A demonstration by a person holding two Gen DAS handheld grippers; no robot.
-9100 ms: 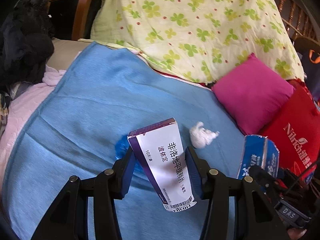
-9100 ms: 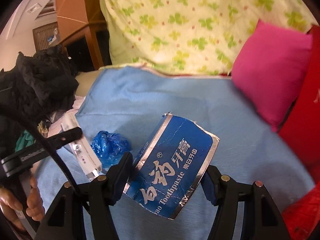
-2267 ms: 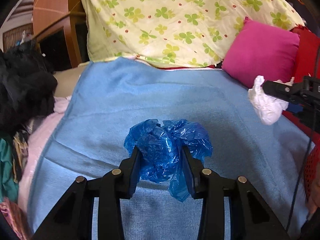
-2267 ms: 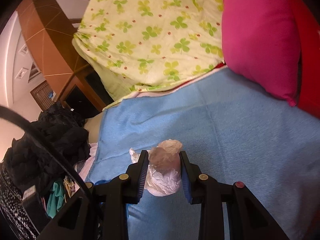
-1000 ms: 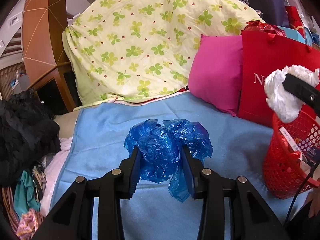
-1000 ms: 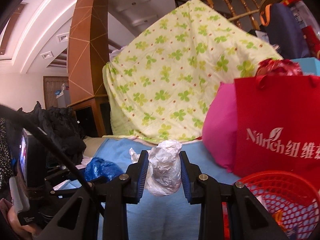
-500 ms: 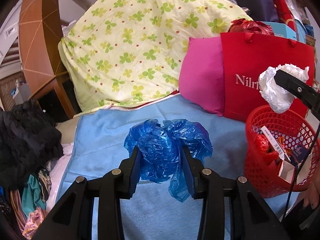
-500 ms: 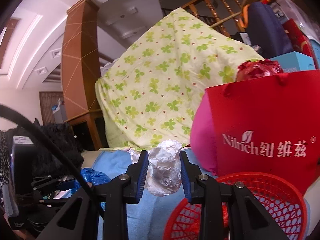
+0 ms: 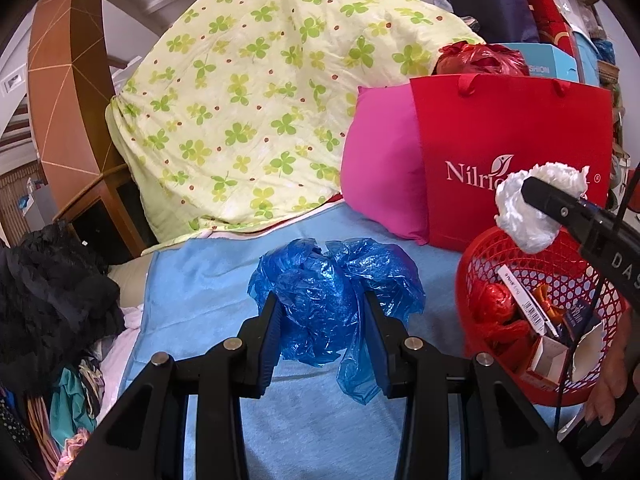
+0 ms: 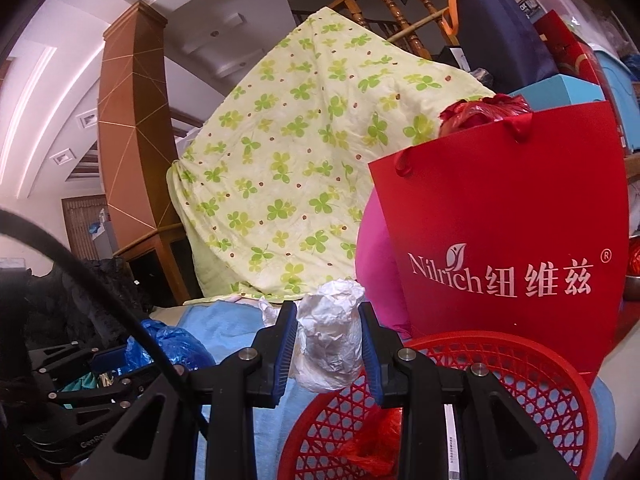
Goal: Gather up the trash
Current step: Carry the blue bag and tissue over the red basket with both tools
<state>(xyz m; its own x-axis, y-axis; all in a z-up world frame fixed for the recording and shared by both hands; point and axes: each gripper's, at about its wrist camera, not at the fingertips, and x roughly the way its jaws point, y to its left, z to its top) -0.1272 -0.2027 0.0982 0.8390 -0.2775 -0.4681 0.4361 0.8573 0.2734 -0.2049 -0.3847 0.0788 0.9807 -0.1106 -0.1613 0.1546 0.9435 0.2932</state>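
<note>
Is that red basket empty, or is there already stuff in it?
Not empty. The red basket already holds a crumpled red wrapper, a barcoded carton and an open small box, well below its rim.

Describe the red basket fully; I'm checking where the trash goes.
The red basket is a round plastic mesh bin with a solid rim, standing upright on the blue blanket in front of the red paper bag. It already holds crumpled red wrapping, small cartons and a barcoded box. The right tool holds a white paper wad over its rim.
</note>
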